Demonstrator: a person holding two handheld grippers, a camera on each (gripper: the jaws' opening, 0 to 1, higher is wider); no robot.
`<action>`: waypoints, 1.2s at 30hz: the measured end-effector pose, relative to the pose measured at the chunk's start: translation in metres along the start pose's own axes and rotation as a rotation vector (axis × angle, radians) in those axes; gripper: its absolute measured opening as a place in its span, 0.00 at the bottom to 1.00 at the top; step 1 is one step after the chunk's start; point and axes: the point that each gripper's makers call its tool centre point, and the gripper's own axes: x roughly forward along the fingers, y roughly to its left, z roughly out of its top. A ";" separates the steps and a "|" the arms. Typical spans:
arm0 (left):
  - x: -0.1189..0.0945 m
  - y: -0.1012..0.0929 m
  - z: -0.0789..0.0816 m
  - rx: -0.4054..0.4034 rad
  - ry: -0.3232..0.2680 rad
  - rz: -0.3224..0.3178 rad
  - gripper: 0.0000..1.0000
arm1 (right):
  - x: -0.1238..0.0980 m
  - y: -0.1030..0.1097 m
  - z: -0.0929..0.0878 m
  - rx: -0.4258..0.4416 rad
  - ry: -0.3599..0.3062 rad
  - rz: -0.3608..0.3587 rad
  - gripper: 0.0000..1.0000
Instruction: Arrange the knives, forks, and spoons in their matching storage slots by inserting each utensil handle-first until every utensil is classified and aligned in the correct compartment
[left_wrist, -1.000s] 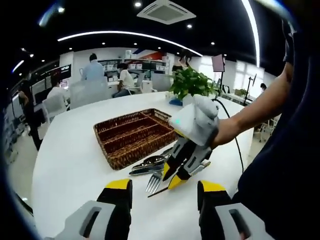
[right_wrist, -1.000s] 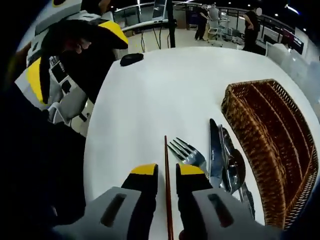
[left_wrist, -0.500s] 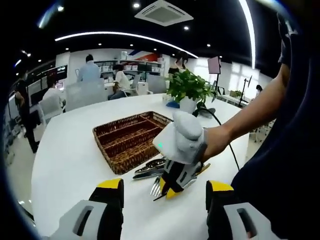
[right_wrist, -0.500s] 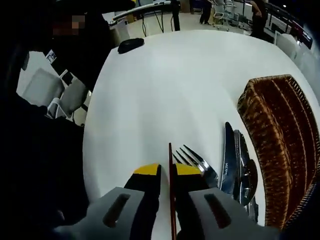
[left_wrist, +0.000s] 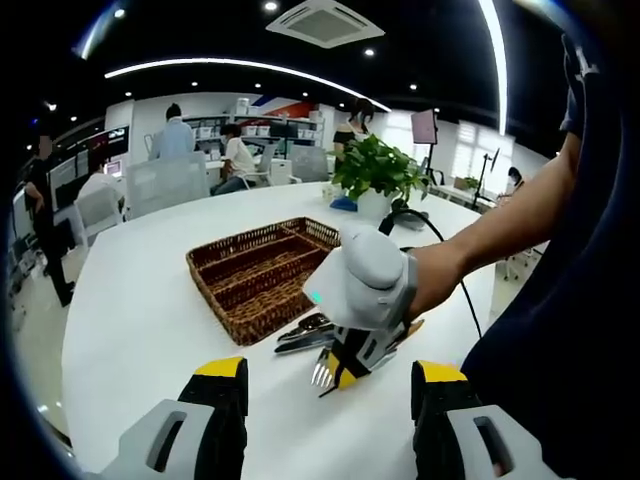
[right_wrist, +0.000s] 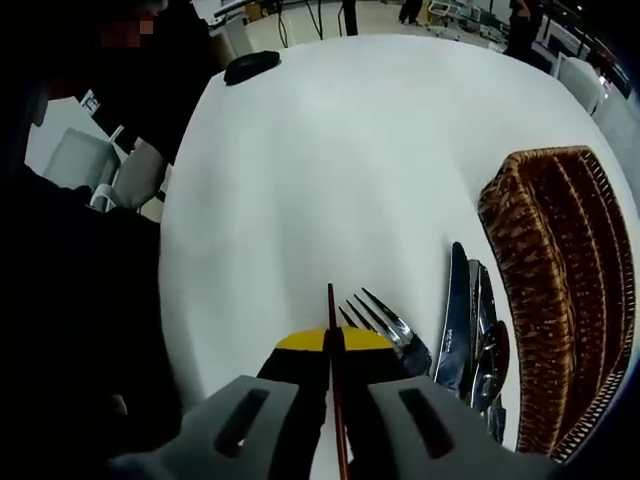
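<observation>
Right gripper pinching a thin dark stick on the white table

The right gripper (right_wrist: 333, 345) is clamping its jaws on the thin dark stick (right_wrist: 331, 308), beside the fork (right_wrist: 392, 328), knife (right_wrist: 452, 322) and spoon (right_wrist: 492, 352) lying near the wicker tray (right_wrist: 540, 330). The left gripper (left_wrist: 325, 395) is hovering with jaws spread wide, holding nothing.

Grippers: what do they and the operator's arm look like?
Left gripper: grey jaws with dark slots, yellow-capped black tips. Right gripper: same grey, black and yellow build; from the left gripper view, a rounded white housing with a small teal light and a black cable. Dark sleeve.
</observation>
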 end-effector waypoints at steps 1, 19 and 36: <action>-0.002 0.004 0.001 0.001 0.002 0.006 0.69 | 0.000 0.000 0.000 0.026 -0.002 0.002 0.01; -0.012 0.007 0.010 -0.002 -0.012 0.093 0.69 | -0.020 0.008 -0.006 0.110 -0.108 -0.011 0.00; 0.017 -0.032 0.035 0.041 -0.033 0.043 0.69 | -0.157 -0.037 -0.023 0.367 -0.427 -0.221 0.00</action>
